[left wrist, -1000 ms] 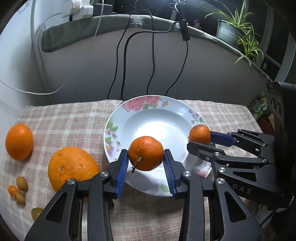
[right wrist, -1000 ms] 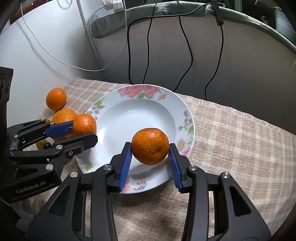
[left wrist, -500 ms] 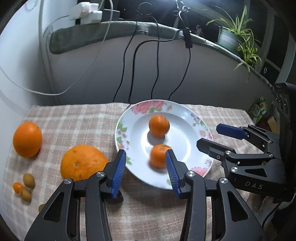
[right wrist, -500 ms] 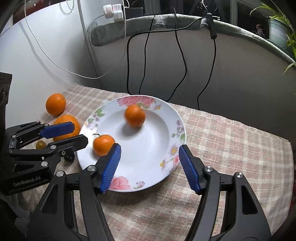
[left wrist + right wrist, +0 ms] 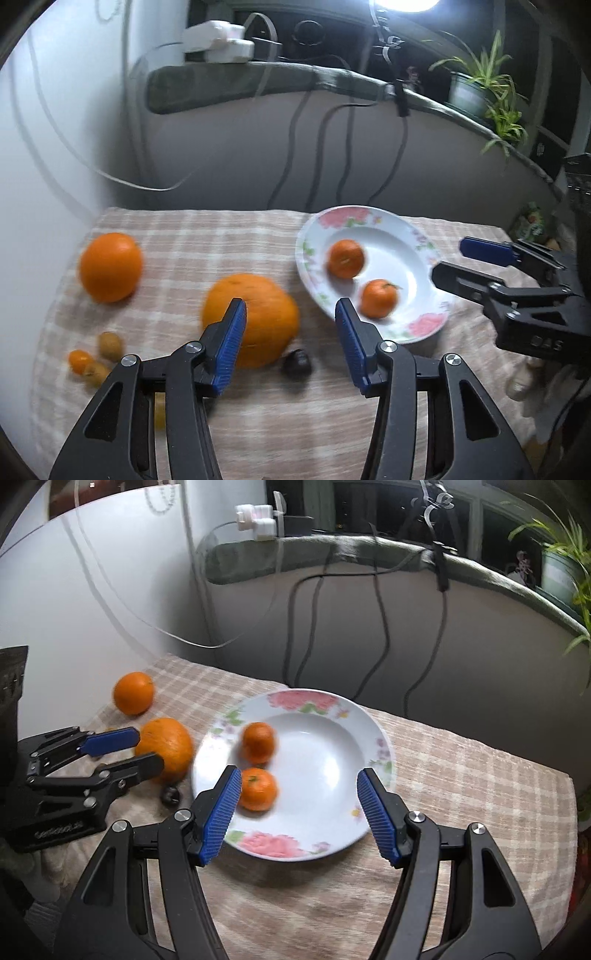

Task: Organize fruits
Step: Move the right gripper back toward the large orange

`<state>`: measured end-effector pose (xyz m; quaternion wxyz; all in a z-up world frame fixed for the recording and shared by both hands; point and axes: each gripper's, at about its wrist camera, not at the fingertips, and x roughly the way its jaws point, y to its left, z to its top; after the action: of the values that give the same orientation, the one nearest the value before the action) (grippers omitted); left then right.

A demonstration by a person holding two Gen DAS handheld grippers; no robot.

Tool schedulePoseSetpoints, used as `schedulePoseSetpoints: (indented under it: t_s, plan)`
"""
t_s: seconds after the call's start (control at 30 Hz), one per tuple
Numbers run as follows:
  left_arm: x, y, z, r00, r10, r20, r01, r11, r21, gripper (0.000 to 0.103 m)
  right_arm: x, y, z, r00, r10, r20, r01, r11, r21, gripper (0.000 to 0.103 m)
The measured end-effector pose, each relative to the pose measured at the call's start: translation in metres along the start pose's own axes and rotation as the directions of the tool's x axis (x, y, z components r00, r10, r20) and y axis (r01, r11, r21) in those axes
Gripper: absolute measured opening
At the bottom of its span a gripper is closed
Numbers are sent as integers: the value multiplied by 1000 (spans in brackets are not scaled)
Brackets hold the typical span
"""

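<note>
A white floral plate (image 5: 417,254) (image 5: 369,738) holds two small tangerines (image 5: 346,258) (image 5: 378,298), also seen in the right wrist view (image 5: 258,741) (image 5: 257,788). A large orange (image 5: 255,310) (image 5: 166,747) lies left of the plate and a medium orange (image 5: 110,266) (image 5: 133,693) lies farther left. My left gripper (image 5: 290,343) is open and empty, in front of the large orange; it also shows in the right wrist view (image 5: 125,749). My right gripper (image 5: 299,812) is open and empty above the plate's near rim; it also shows in the left wrist view (image 5: 461,258).
Several small kumquat-like fruits (image 5: 94,354) lie at the cloth's left edge. A small dark object (image 5: 296,363) sits by the large orange. Cables (image 5: 347,155) hang down the wall behind. Potted plants (image 5: 480,92) stand on the ledge at the right. A checked cloth (image 5: 461,768) covers the table.
Both grippers let go of their tangerines, which now lie in the plate. Both grippers have pulled back, and the left one has swung left toward the large orange.
</note>
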<state>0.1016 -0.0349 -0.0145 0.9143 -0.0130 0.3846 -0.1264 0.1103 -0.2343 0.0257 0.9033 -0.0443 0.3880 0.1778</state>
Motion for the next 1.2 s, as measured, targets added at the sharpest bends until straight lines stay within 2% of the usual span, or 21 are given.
schedulePoseSetpoints:
  t_s: [0.03, 0.17, 0.27, 0.4, 0.63, 0.87, 1.0, 1.2]
  plan:
    - [-2, 5, -1, 1000, 14, 3, -14, 1000, -8, 49, 1, 4, 1, 1000, 4, -2, -4, 1000, -8, 69]
    - [-10, 27, -6, 999, 52, 3, -51, 998, -34, 50, 5, 22, 5, 1000, 25, -5, -25, 999, -31, 92]
    - [-16, 45, -12, 996, 90, -9, -90, 994, -61, 57, 7, 33, 8, 999, 48, -8, -49, 998, -38, 92]
    - [-23, 74, -20, 993, 110, -30, -113, 986, -122, 57, 9, 54, 13, 996, 88, -5, -88, 994, -68, 92]
    - [-40, 119, -39, 992, 127, -24, -129, 970, -208, 57, 17, 86, 18, 993, 120, -18, -121, 981, -149, 92]
    - [-42, 128, -49, 996, 80, -34, -85, 968, -234, 57, 37, 105, 22, 984, 161, -80, -174, 964, -200, 92]
    - [-39, 117, -48, 1000, 13, -23, -18, 973, -231, 57, 49, 112, 28, 977, 176, -120, -200, 952, -231, 92]
    - [-26, 85, -40, 997, -74, -20, 69, 982, -174, 57, 71, 110, 39, 946, 248, -207, -292, 931, -218, 92]
